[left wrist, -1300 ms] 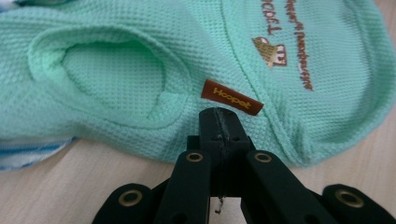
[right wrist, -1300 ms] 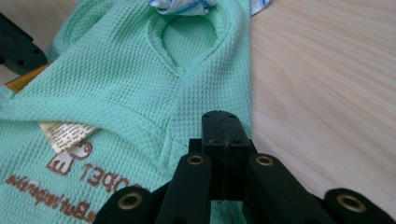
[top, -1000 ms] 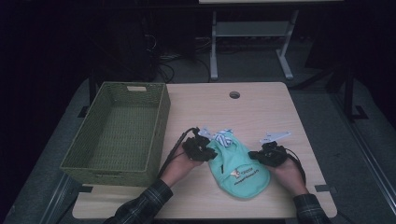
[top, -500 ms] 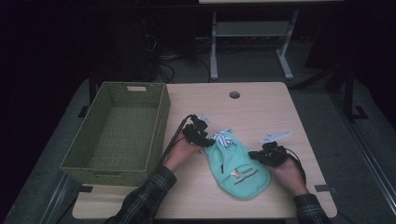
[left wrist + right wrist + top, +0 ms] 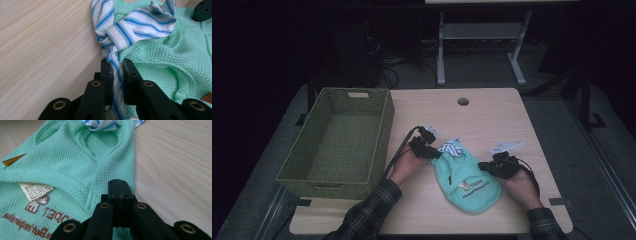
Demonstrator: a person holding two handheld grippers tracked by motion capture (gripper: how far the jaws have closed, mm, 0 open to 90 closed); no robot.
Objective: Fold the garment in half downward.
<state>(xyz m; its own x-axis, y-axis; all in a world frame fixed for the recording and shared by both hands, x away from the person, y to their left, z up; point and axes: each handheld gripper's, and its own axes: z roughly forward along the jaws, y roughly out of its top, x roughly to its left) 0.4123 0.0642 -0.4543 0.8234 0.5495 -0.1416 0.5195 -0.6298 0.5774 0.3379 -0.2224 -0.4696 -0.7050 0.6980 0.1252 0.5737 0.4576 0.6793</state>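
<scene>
A pale wooden surface (image 5: 492,115) is seen in a dark room, carrying a green basket (image 5: 337,140) and a mint garment (image 5: 467,177). The left hand-held gripper (image 5: 116,66) is clamped on striped cloth (image 5: 125,27); the right hand-held gripper (image 5: 120,187) is closed at the garment's edge.

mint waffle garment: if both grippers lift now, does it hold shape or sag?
Likely sags: the mint waffle-knit garment lies limp and creased on the table. Probably light, being thin cloth. The left gripper pinches only the striped cloth tucked in its neck, which might slide free; the right gripper is shut at the garment's edge.
</scene>
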